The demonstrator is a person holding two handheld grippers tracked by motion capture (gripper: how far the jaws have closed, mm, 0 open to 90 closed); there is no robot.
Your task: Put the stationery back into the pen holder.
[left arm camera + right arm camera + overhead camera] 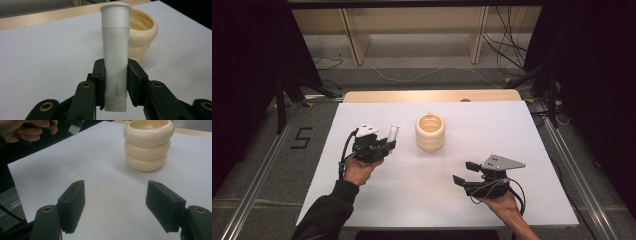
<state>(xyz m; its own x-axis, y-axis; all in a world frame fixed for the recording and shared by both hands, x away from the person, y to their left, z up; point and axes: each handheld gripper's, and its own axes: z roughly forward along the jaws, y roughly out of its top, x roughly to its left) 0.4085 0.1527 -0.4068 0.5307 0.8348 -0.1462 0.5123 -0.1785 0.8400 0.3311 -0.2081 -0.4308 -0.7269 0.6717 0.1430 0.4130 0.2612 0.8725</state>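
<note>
Left tool (pixel 115 83) clamped on white tube (pixel 115 50), held upright above desk (pixel 432 185) beside cream ribbed cup (pixel 430 132). Right tool (pixel 115 206) wide open, empty. Prob carry step; next needs tube lined over cup mouth.

The white squeeze tube (pixel 115 57) looks like smooth, matt plastic with a faint sheen. The cream ribbed three-ring pot (pixel 149 144) looks smooth and slightly glossy. The white counter (pixel 412 185) top is matt, its far edge pale wood. The left hand-held gripper (pixel 115 82) has matt black plastic jaws with brass-coloured rivets.
</note>
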